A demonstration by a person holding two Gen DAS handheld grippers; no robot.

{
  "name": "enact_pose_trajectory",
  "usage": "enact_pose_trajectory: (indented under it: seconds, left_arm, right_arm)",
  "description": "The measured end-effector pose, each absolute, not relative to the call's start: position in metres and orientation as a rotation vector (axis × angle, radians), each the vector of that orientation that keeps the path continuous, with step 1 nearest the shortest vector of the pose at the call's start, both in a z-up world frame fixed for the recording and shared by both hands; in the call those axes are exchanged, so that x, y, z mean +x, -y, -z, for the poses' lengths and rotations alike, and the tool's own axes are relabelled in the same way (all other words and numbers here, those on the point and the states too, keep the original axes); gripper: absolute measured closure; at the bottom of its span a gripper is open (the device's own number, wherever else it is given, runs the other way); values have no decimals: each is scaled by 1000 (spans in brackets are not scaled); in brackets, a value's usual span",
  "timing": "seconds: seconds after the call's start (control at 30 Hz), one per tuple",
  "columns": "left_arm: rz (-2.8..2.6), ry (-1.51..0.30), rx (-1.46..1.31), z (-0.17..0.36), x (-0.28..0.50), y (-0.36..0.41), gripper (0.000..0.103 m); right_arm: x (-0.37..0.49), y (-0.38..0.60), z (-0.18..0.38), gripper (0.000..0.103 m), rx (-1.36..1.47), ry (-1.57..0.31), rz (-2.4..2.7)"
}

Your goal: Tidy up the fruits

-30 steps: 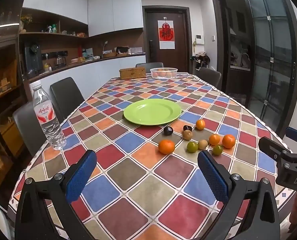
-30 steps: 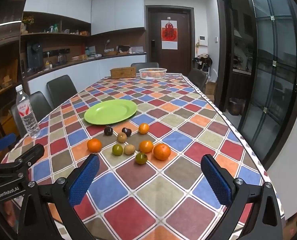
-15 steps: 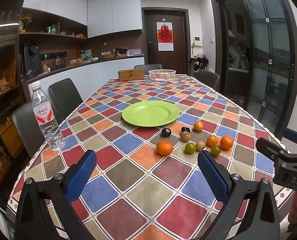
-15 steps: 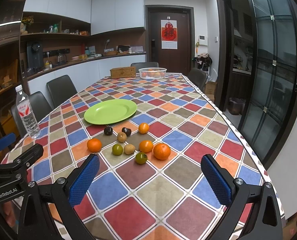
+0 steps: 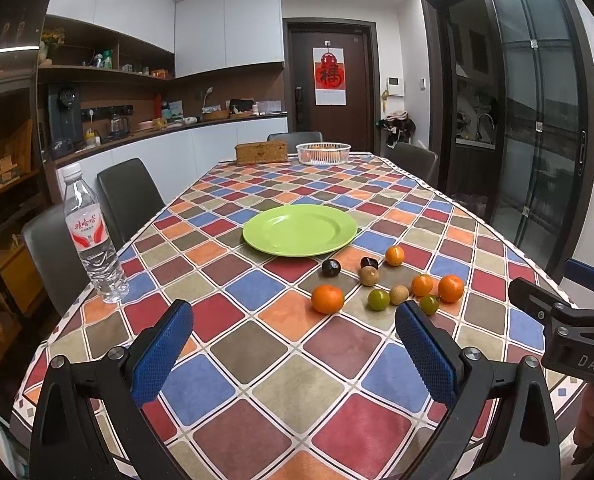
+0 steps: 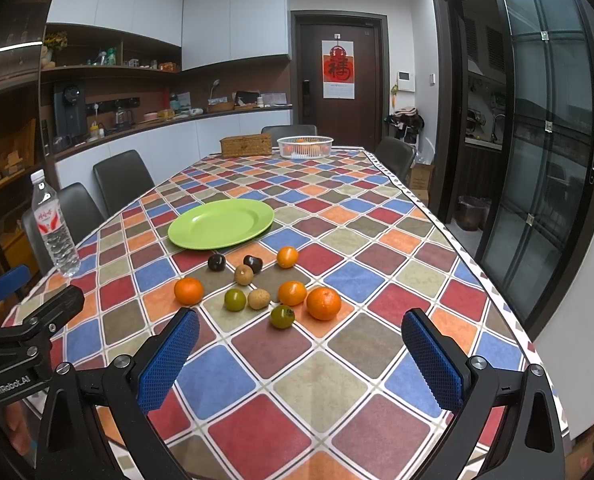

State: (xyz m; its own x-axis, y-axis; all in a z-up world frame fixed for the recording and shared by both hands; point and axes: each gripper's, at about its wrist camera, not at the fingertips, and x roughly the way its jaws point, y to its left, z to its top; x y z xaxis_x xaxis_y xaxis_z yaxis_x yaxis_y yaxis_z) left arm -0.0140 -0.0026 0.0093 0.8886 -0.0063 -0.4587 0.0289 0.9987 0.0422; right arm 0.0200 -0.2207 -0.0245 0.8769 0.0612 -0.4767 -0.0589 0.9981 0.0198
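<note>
A green plate (image 5: pixel 299 229) (image 6: pixel 222 222) lies bare on the checkered tablecloth. Just in front of it sits a loose cluster of several small fruits: oranges (image 5: pixel 327 298) (image 6: pixel 323 302), green ones (image 5: pixel 378 299) (image 6: pixel 282 316), brown ones (image 6: pixel 258 298) and dark ones (image 5: pixel 330 267) (image 6: pixel 216 262). My left gripper (image 5: pixel 293 350) hovers open over the near table, left of the cluster. My right gripper (image 6: pixel 299 360) hangs open just short of the fruits. Nothing is between either pair of blue pads.
A water bottle (image 5: pixel 91 236) (image 6: pixel 54 230) stands near the table's left edge. A woven box (image 5: pixel 260 152) and a white basket (image 5: pixel 323 153) holding fruit sit at the far end. Chairs (image 5: pixel 127 196) line the left side. The table edge (image 6: pixel 493 292) runs along the right.
Both views shifted slightly, with the left one lifting a little so the fruits sit marginally lower and nearer. Both grippers stay open. No fruit has moved.
</note>
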Motion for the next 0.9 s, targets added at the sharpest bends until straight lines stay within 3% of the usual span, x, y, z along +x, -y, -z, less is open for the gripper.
enact_pose_trajectory:
  seconds: [0.9]
  left_arm:
    - [18, -469, 47, -12, -14, 2, 0]
  right_arm:
    - [20, 221, 26, 1, 4, -496, -63]
